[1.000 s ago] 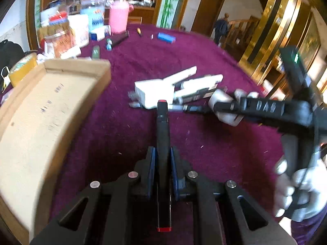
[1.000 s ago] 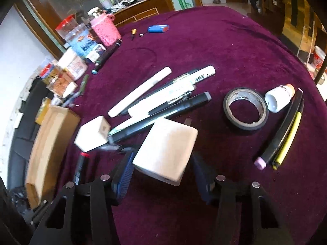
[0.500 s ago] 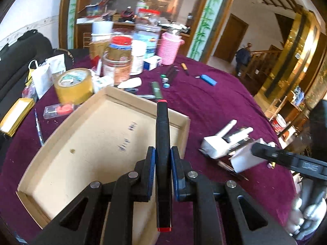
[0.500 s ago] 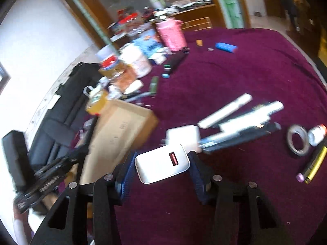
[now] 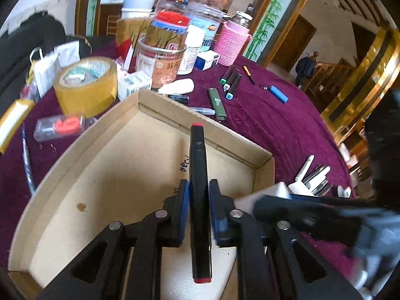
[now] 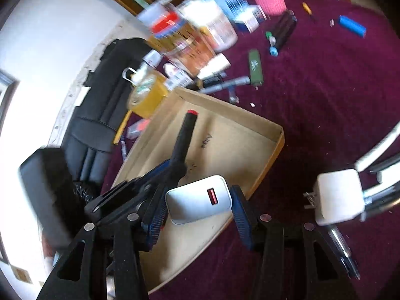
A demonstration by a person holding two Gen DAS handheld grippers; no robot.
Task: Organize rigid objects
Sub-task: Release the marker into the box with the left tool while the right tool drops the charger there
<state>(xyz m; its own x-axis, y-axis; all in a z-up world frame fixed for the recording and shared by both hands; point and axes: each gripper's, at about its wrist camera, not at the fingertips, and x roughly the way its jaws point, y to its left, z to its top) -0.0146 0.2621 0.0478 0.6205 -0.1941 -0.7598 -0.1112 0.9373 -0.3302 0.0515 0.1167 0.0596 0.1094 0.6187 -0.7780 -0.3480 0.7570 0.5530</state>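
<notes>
My left gripper hangs over the open cardboard box. A black marker with red ends lies lengthwise between its blue pads. The jaws are opening and a thin gap shows on each side of the marker. My right gripper is shut on a white charger with a red port, over the box's near right edge, just right of the left gripper. In the left wrist view it comes in blurred from the right, with the charger at its tip.
A second white charger and a pile of pens lie right of the box on the purple cloth. Behind the box stand a yellow tape roll, jars, a pink cup, a green lighter and markers.
Both grippers have moved from the pen pile across to the box, the left with the marker, the right with the charger. The left jaws now stand slightly wider.
</notes>
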